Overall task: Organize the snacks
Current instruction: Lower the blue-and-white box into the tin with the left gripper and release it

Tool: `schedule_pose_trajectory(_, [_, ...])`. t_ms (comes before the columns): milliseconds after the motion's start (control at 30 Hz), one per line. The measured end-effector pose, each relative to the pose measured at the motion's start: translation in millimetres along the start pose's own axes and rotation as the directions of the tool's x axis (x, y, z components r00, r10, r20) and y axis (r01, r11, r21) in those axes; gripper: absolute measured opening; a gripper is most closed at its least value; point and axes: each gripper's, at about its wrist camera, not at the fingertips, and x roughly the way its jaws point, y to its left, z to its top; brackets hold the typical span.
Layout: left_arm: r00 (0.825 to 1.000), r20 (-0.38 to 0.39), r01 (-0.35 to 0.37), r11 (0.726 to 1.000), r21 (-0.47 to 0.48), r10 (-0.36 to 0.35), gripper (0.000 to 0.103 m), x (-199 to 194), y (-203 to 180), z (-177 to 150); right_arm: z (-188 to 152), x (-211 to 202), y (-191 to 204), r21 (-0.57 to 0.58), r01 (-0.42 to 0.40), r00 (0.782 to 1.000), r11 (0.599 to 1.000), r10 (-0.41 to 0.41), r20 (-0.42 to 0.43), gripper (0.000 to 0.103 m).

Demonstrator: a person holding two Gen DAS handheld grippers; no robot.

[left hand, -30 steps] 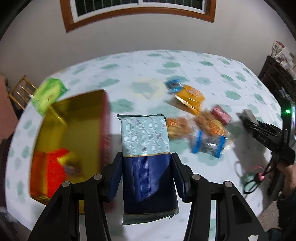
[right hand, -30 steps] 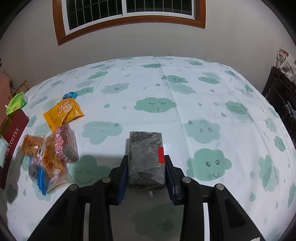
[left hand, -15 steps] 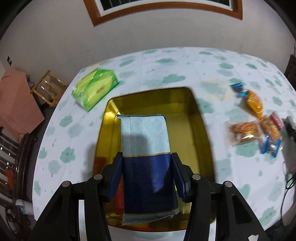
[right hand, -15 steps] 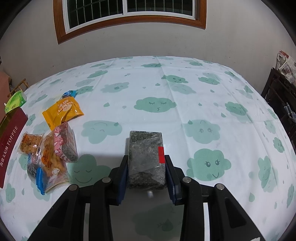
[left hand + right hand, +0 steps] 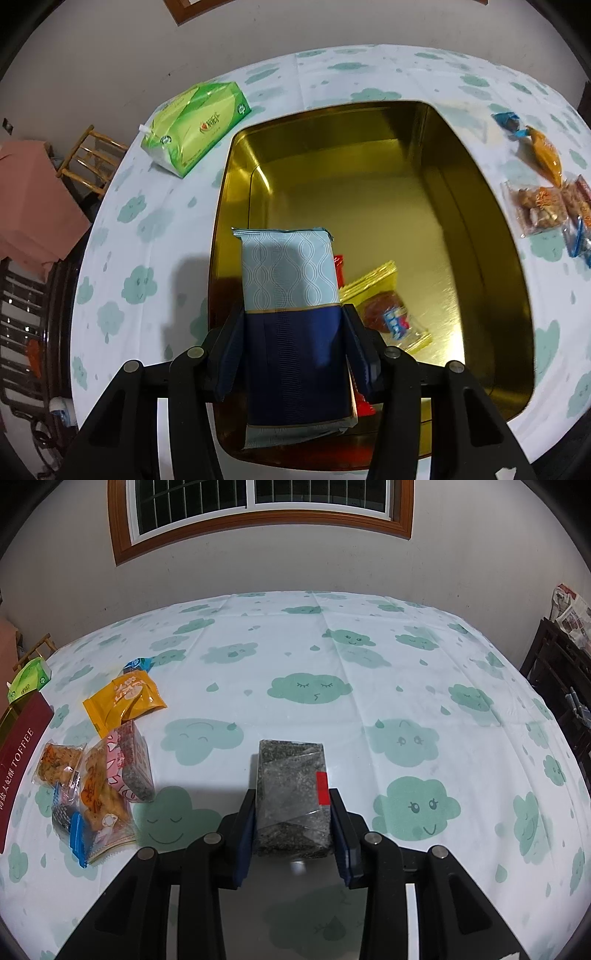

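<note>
- The counter [image 5: 369,657], under its cloud-print cloth, carries everything, and most of its far and right side lies bare in the right wrist view.
- The gold tin [image 5: 491,236] sits open-topped on that counter, clearly the collecting box: a red packet [image 5: 338,264] and a yellow-edged snack pouch [image 5: 384,306] lie at its near end, while the far floor of it is free.
- The left gripper [image 5: 291,350] hangs over the tin's near left corner, pointing steeply down, its jaws closed about halfway on the blue packet [image 5: 291,295], pinching the dark lower band so the pale top leads in. A drop here would likely land on the packets already inside.
- The green tissue pack [image 5: 195,125] lies beyond the tin's left corner, out of the way.
- The loose snacks [image 5: 96,775] wait in a heap just right of the tin, with an orange pouch [image 5: 123,701] and a small blue wrapper [image 5: 138,663] just behind.
- The right gripper [image 5: 291,823] hovers over open cloth, jaws drawn in fairly narrow on the dark seaweed block [image 5: 291,794], red tab showing — seemingly parked until the tin is free.
</note>
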Motion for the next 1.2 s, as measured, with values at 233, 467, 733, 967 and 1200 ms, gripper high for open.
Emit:
schedule_pose_trajectory(233, [1.0, 0.004, -0.029, 0.999, 0.016, 0.029, 0.051, 1.3, -0.6, -3.1, 0.2, -0.5, 0.0, -0.001, 0.0, 1.0, 1.0, 0.0, 0.0, 0.036])
schedule_pose_trajectory(467, [0.999, 0.027, -0.033, 0.999, 0.022, 0.033, 0.052, -6.1, -2.5, -3.3, 3.2, 0.6, 1.6, -0.02, 0.013, 1.0, 1.0, -0.014, -0.027, 0.036])
schedule_pose_trajectory(733, [0.998, 0.061, -0.003, 1.0, -0.013, 0.004, 0.055, -20.3, -4.3, -4.8, 9.7, 4.0, 6.5, -0.053, -0.026, 0.992, 0.998, 0.02, -0.122, 0.062])
schedule_pose_trajectory(967, [0.995, 0.101, 0.022, 0.998, -0.066, -0.015, 0.056, -36.9, -2.8, -9.7, 13.6, 3.5, -0.6, -0.013, -0.06, 0.986, 0.998, 0.057, -0.159, 0.061])
schedule_pose_trajectory(1200, [0.991, 0.124, 0.061, 0.994, -0.092, -0.049, 0.061, -46.9, -8.9, -15.7, 28.5, 10.9, -8.0, 0.001, -0.056, 0.977, 0.998, 0.055, -0.205, 0.055])
